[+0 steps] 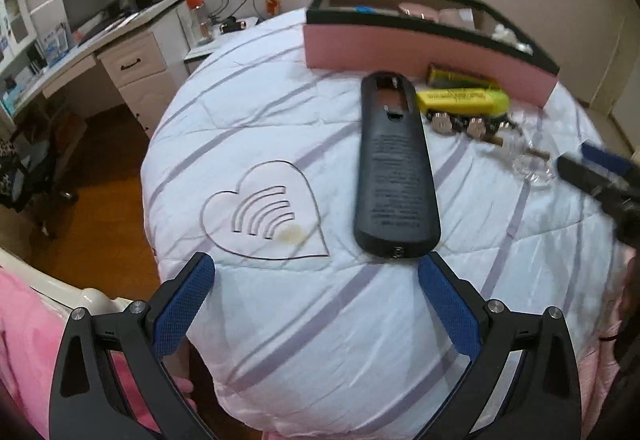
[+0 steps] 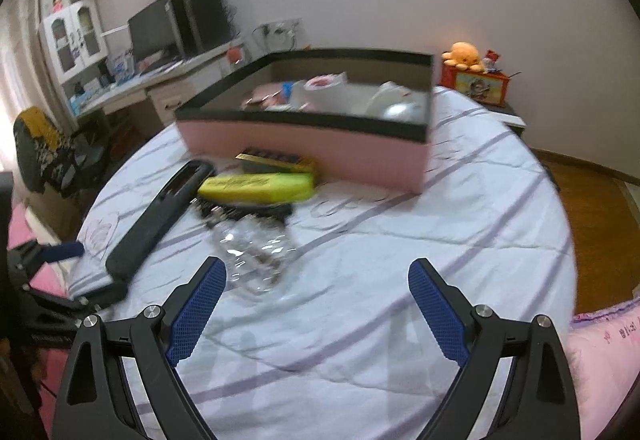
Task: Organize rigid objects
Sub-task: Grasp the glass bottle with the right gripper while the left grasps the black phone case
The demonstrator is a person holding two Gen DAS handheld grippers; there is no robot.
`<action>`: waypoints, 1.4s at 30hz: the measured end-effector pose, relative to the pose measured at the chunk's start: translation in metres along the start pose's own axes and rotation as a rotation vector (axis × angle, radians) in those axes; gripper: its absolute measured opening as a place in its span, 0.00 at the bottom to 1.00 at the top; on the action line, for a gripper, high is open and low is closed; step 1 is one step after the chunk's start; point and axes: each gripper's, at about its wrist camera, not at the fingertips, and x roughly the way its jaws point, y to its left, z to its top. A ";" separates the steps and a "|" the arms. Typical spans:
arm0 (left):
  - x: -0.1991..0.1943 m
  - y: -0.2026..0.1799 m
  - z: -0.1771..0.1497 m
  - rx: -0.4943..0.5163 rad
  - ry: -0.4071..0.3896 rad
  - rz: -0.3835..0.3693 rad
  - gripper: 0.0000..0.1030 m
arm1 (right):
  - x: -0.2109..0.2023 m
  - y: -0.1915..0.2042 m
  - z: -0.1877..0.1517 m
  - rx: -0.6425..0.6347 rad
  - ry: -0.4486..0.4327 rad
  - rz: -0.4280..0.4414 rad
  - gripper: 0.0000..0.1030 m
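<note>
A long black remote [image 1: 394, 164] lies back side up on the white quilt [image 1: 320, 320], its near end just ahead of my open, empty left gripper [image 1: 316, 272]. Beyond it lie a yellow case [image 1: 462, 100], a dark green-gold pack [image 1: 456, 77], a black button-cell strip [image 1: 460, 125] and a clear glass piece [image 1: 528, 160]. The pink box with black rim [image 1: 400, 48] stands at the far side. In the right wrist view my right gripper [image 2: 318, 276] is open and empty, close to the glass piece [image 2: 256, 256]; the remote [image 2: 160, 216], yellow case [image 2: 256, 187] and box [image 2: 320, 148] show there too.
The bed drops to a wooden floor [image 1: 108, 200] on the left, with a desk and drawers [image 1: 136, 68] beyond. A pink cover [image 2: 600, 360] lies at the bed's near right. A red box with an orange plush [image 2: 472, 76] stands behind the bed. The box holds several items.
</note>
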 end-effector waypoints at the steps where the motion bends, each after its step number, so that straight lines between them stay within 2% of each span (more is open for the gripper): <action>1: -0.001 0.002 0.001 -0.005 -0.012 -0.016 1.00 | 0.004 0.003 0.000 -0.005 0.017 0.002 0.91; 7: 0.011 -0.011 0.010 0.028 -0.011 -0.050 1.00 | 0.033 0.022 0.008 -0.036 0.095 -0.003 0.91; 10: 0.020 -0.021 0.016 0.054 -0.004 -0.044 1.00 | 0.040 0.022 0.012 -0.030 0.106 -0.006 0.91; 12: 0.025 -0.022 0.022 0.048 -0.002 -0.052 1.00 | 0.040 0.021 0.013 -0.037 0.102 -0.004 0.84; 13: 0.026 -0.023 0.023 0.046 -0.002 -0.052 1.00 | 0.039 0.020 0.013 -0.046 0.102 -0.007 0.68; 14: 0.027 -0.023 0.026 0.041 -0.004 -0.051 1.00 | 0.038 0.018 0.013 -0.057 0.101 -0.015 0.58; 17: 0.033 -0.026 0.032 0.044 -0.005 -0.047 1.00 | 0.032 0.008 0.012 -0.054 0.101 0.020 0.58; 22: 0.040 -0.035 0.042 0.053 -0.029 -0.042 1.00 | 0.023 -0.006 0.008 -0.034 0.091 0.022 0.58; 24: 0.041 -0.040 0.044 0.063 -0.048 -0.052 0.93 | 0.020 -0.012 0.007 -0.019 0.085 0.024 0.58; 29: 0.036 -0.047 0.048 0.082 -0.085 -0.110 0.45 | 0.017 -0.021 0.008 0.001 0.071 0.012 0.58; 30: 0.036 -0.047 0.047 0.090 -0.088 -0.106 0.44 | 0.015 -0.023 0.008 0.010 0.057 0.007 0.58; 32: 0.034 -0.040 0.047 0.068 -0.084 -0.144 0.44 | 0.013 -0.026 0.009 0.026 0.044 0.007 0.58; 42: 0.014 -0.029 0.042 0.054 -0.110 -0.191 0.43 | 0.002 -0.029 0.014 0.044 -0.002 0.036 0.58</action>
